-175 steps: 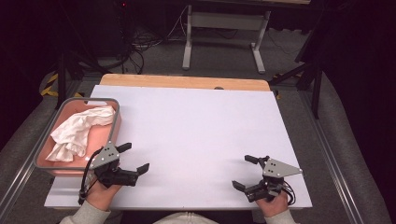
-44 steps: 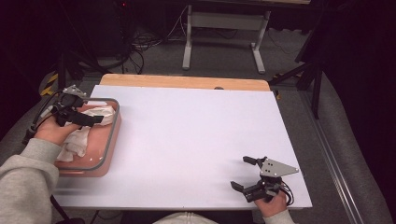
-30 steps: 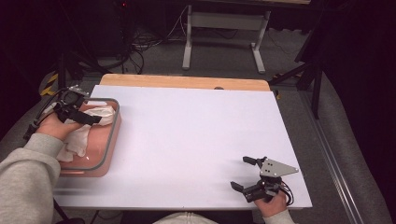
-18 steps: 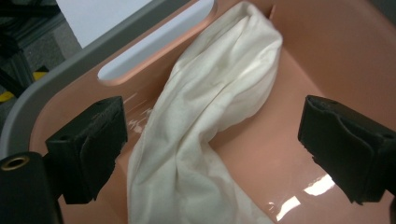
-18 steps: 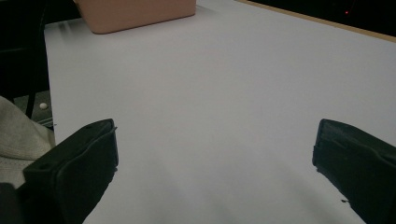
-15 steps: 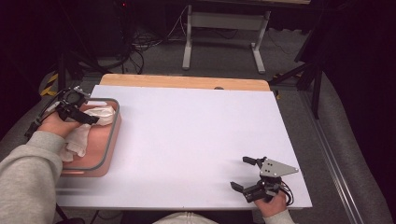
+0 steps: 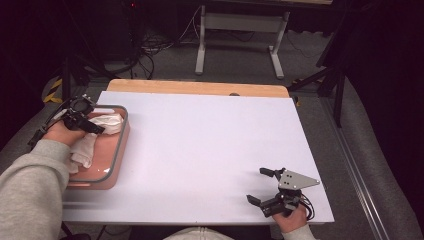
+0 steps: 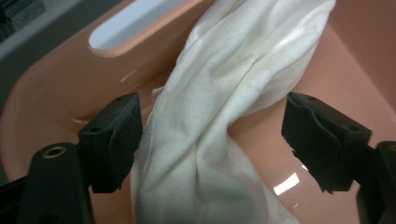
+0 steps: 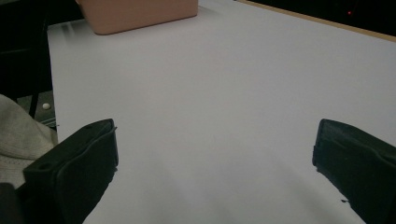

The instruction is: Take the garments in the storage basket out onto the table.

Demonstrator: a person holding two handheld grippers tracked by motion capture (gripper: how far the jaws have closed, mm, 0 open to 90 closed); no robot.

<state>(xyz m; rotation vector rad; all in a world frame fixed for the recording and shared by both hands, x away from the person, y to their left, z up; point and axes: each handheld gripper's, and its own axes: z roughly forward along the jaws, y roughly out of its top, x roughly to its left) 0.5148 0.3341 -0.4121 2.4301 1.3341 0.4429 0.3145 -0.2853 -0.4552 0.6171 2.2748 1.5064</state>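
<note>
Left gripper view had the left gripper [image 8: 210, 154] down in the pink bin [image 8: 56, 84], jaws partly open and just closing, white cloth [image 8: 224, 107] bunched between them, brushing one pad, not yet pinched. Best to sink slightly and close on the thick fold, clear of the bin floor. Right gripper [image 7: 266, 187] rested wide open, empty, on the surface [image 7: 210, 150]; no legible writing.

At the worktop's [image 7: 200, 145] left edge the left hand-held gripper [image 7: 95, 126] reaches into the pink tub [image 7: 117, 155] over the white cloth [image 7: 85, 147], while the right hand-held gripper [image 7: 261, 186] rests open near the front right corner.
</note>
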